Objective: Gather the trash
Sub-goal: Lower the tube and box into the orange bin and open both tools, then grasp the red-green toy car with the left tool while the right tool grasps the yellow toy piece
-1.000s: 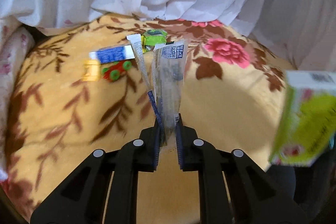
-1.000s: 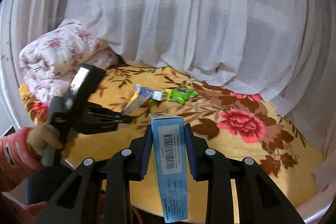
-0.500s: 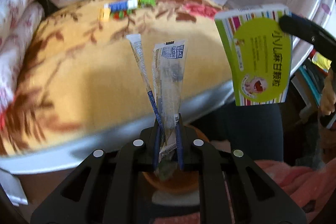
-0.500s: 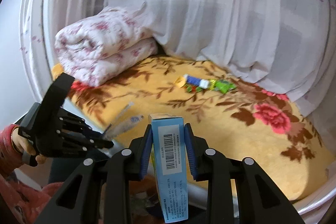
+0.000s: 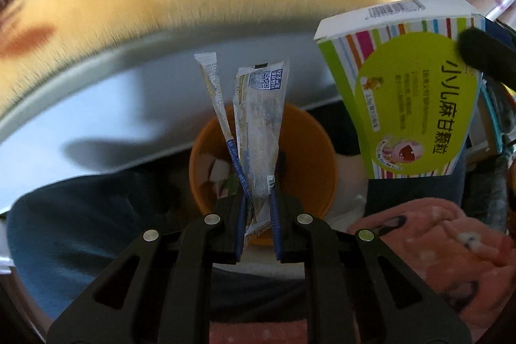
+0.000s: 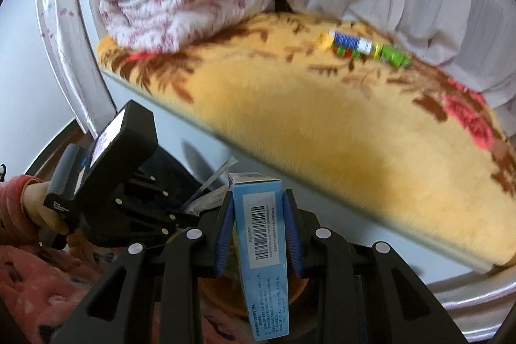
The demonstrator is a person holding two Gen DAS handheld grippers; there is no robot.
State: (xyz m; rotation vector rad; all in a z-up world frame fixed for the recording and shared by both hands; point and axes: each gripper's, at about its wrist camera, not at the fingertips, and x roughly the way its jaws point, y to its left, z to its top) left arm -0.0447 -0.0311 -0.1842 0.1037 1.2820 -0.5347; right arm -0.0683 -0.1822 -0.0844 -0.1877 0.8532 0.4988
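Observation:
My left gripper (image 5: 256,199) is shut on two thin plastic sachet wrappers (image 5: 258,124) that stick up between its pads. Right under them stands an orange bin (image 5: 309,157) with some scraps inside. To the right hangs a green and striped medicine box (image 5: 412,92). In the right wrist view that box (image 6: 261,234) shows its blue barcode side, with my right gripper (image 6: 258,205) shut on it. The left gripper (image 6: 190,211) hangs just left of it, held by a hand in a red sleeve. More trash (image 6: 364,49) lies far back on the bed.
The bed's yellow flowered blanket (image 6: 338,131) and grey bed edge (image 5: 96,105) rise just behind the bin. A folded pink-flowered quilt (image 6: 183,8) lies at the bed's left end, white curtains behind it. A person's pink patterned clothing (image 5: 435,247) is close at the lower right.
Both grippers have left the bed top and dropped beside the bed, tilting downward. The orange bin has come into view under the wrappers, and the box has moved close to the left gripper.

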